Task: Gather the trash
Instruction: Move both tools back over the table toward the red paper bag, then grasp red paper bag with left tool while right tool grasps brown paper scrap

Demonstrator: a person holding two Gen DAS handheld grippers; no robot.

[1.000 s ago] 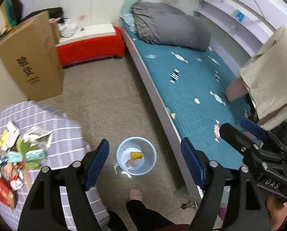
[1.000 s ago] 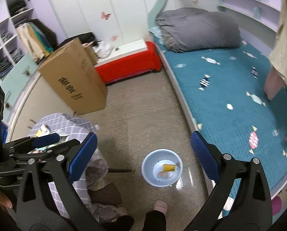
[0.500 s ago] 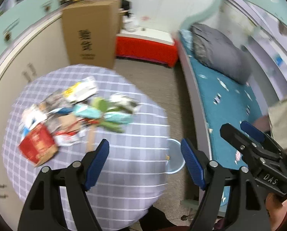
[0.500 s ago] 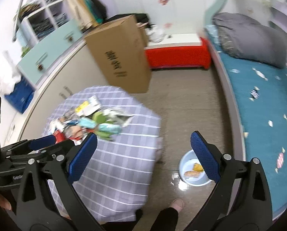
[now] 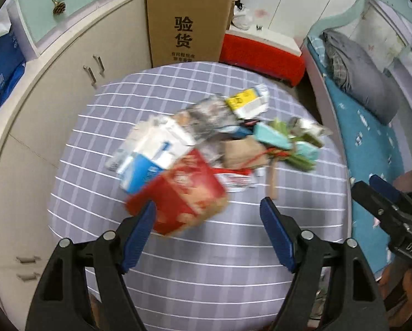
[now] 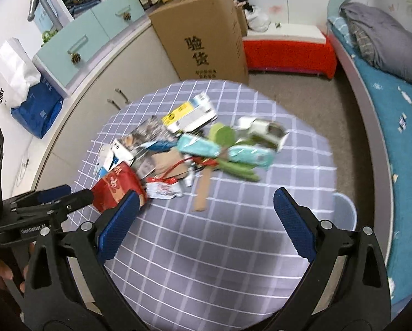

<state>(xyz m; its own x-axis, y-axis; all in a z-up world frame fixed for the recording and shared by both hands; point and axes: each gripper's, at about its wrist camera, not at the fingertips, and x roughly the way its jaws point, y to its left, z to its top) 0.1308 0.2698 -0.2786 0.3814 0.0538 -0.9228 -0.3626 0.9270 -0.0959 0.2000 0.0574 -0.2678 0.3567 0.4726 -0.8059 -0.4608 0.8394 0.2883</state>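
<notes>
A heap of trash (image 5: 206, 149) lies on the round bench (image 5: 194, 262), which is covered by a lilac checked cloth; the heap sits from the middle of the bench toward its far edge. At the near-left end of the heap is a red carton (image 5: 178, 195), with a white and blue box (image 5: 150, 154) just behind it, a yellow and white box (image 5: 247, 102) nearest the far edge, and mint-green packets (image 6: 222, 149) with green scraps toward the right edge. The left gripper (image 5: 206, 229) hovers above the near half of the bench, its jaws spread wide and holding nothing, the left blue pad overlapping the red carton in view. The right gripper (image 6: 203, 220) hangs over the near edge, jaws likewise wide apart and empty. A pale blue bin (image 6: 343, 212) shows on the floor just past the bench's right edge. A cardboard box (image 6: 206, 35) stands beyond the far edge.
</notes>
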